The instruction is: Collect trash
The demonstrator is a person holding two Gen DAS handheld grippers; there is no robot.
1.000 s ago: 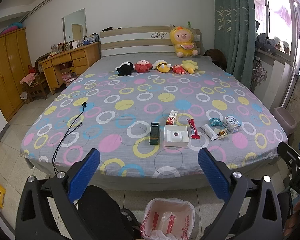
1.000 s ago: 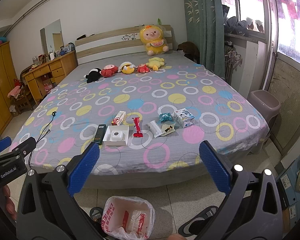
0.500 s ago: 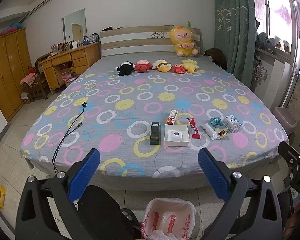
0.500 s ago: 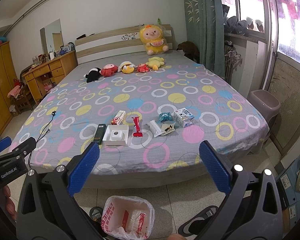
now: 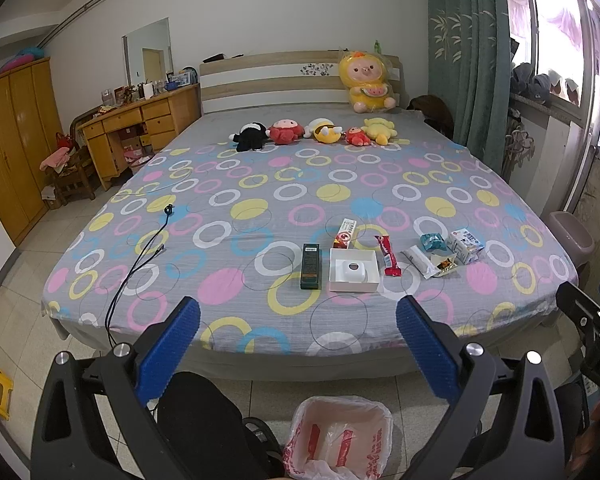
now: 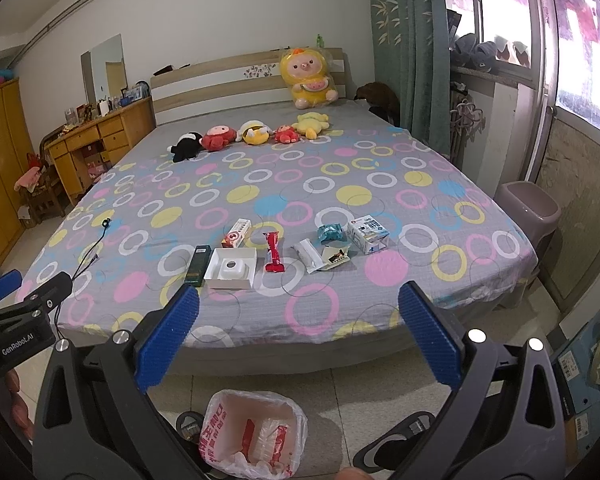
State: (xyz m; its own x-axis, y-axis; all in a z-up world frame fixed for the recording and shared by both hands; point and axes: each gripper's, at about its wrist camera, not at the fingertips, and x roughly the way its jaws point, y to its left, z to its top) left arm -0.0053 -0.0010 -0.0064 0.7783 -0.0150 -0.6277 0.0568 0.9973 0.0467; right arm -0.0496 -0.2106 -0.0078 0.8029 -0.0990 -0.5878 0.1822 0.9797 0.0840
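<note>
Several bits of trash lie in a row near the foot of the bed (image 5: 228, 292): a dark green box (image 5: 310, 265), an open white box (image 5: 354, 270), a red-white box (image 5: 345, 233), a red wrapper (image 5: 388, 255), a white wrapper (image 5: 421, 261), a teal packet (image 5: 433, 241) and a small carton (image 5: 465, 245). The same row shows in the right wrist view, from the green box (image 6: 198, 264) to the carton (image 6: 369, 234). A bin lined with a white bag (image 5: 338, 436) (image 6: 254, 432) stands on the floor below. My left gripper (image 5: 298, 348) and right gripper (image 6: 298, 338) hover open and empty short of the bed.
Plush toys (image 5: 316, 132) line the head of the bed. A black cable (image 5: 140, 256) trails off its left side. A wooden desk (image 5: 136, 128) and wardrobe (image 5: 12, 148) stand at the left, a mauve bin (image 6: 528, 212) at the right. Shoes (image 6: 400, 440) rest on the tiled floor.
</note>
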